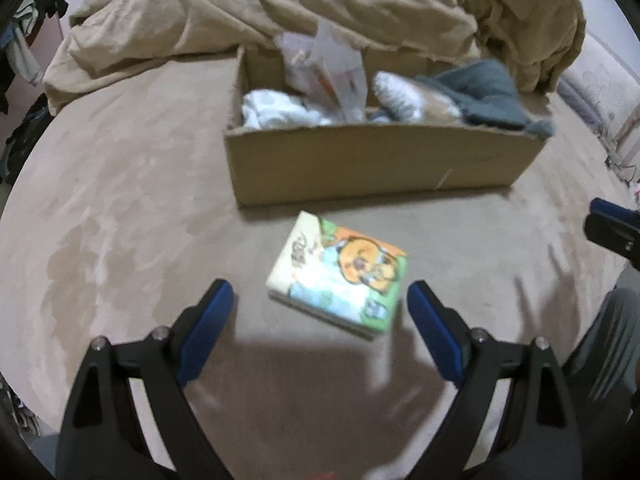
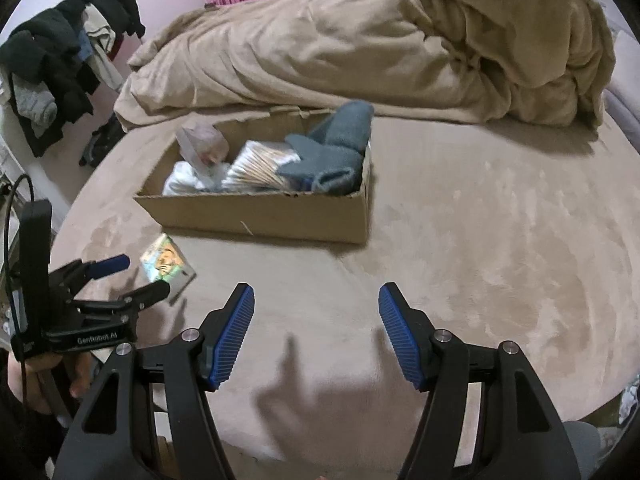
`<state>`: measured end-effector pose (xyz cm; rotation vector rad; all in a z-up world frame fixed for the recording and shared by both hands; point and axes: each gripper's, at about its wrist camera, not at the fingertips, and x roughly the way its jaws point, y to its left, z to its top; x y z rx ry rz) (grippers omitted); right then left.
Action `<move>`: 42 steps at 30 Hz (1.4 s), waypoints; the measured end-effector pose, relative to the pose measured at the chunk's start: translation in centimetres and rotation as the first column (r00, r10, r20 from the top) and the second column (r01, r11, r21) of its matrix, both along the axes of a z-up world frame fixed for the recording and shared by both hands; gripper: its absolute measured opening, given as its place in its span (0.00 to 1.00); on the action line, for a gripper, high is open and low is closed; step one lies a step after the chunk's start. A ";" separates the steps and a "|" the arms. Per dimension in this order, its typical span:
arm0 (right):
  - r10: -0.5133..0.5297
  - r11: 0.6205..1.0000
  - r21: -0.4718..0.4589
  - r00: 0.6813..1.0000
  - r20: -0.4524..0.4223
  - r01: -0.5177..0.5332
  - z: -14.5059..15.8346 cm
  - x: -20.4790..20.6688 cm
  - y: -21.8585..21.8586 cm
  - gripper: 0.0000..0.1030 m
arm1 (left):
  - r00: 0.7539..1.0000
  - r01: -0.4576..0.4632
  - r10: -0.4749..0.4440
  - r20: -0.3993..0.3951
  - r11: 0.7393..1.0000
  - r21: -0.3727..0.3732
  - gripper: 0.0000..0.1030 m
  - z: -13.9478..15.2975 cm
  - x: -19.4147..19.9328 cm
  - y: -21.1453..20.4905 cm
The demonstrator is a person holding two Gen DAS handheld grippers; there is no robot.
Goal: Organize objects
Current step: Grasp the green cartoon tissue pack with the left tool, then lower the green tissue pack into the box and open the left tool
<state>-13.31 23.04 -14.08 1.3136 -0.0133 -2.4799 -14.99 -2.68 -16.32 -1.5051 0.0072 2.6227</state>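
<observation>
My left gripper point(image 1: 320, 294) hangs over the bed point(image 1: 120, 200), its blue fingers point(image 1: 208, 320) spread wide with nothing pressed between them. A small packet printed with a cartoon animal point(image 1: 340, 276) lies flat on the tan bedcover just ahead of those fingers, near the front wall of a cardboard box point(image 1: 360, 164) but apart from it. Inside the box sit a grey folded cloth point(image 1: 484, 96), a white bundle point(image 1: 276, 110) and a clear plastic bag point(image 1: 332, 68). My right gripper point(image 2: 316, 300) is off to the side over bare bedcover, its fingers point(image 2: 236, 332) parted and empty. A rumpled beige blanket point(image 2: 360, 48) is heaped behind the box.
</observation>
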 end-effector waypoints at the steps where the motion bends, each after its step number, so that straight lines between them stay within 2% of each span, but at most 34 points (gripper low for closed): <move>1: 0.000 1.000 -0.001 1.000 0.008 0.000 -0.3 -0.2 0.0 0.66 | 1.000 0.007 -0.007 0.013 1.000 -0.005 0.87 -0.6 -0.5 0.2; 6: -0.002 1.000 0.000 1.000 0.020 0.002 -1.0 -1.0 0.1 0.66 | 1.000 0.025 -0.025 0.018 1.000 -0.017 0.87 -1.4 -1.4 0.6; 7: -0.003 1.000 -0.001 1.000 0.020 0.003 -1.0 -1.0 0.1 0.66 | 1.000 0.023 -0.023 0.013 1.000 -0.011 0.83 -1.4 -1.4 0.5; 10: -0.004 1.000 -0.001 1.000 0.019 0.004 -1.0 -1.0 0.1 0.66 | 1.000 0.012 -0.012 -0.002 1.000 -0.013 0.63 -1.0 -1.3 0.5; 16: -0.004 1.000 -0.007 1.000 -0.011 0.004 0.5 -0.1 0.1 0.66 | 0.999 0.017 -0.017 -0.031 1.000 0.003 0.63 1.0 0.4 0.8; 21: -0.016 1.000 -0.012 0.999 -0.033 0.015 2.6 1.2 0.2 0.66 | 0.998 -0.003 0.007 -0.061 0.998 0.065 0.63 4.1 2.7 0.8; 27: -0.035 0.999 -0.024 0.998 -0.058 0.034 4.4 2.9 0.3 0.66 | 0.989 -0.024 0.037 -0.143 0.995 0.094 0.63 9.1 6.2 1.6; 36: -0.007 1.000 -0.029 0.991 -0.131 0.003 7.8 5.2 -0.4 0.66 | 0.974 -0.022 0.047 -0.220 0.993 0.116 0.63 14.1 8.7 1.4; 42: -0.018 1.000 -0.022 0.980 -0.196 0.014 10.0 5.3 -0.3 0.82 | 0.955 -0.027 0.059 -0.290 0.993 0.112 0.63 17.6 8.9 0.4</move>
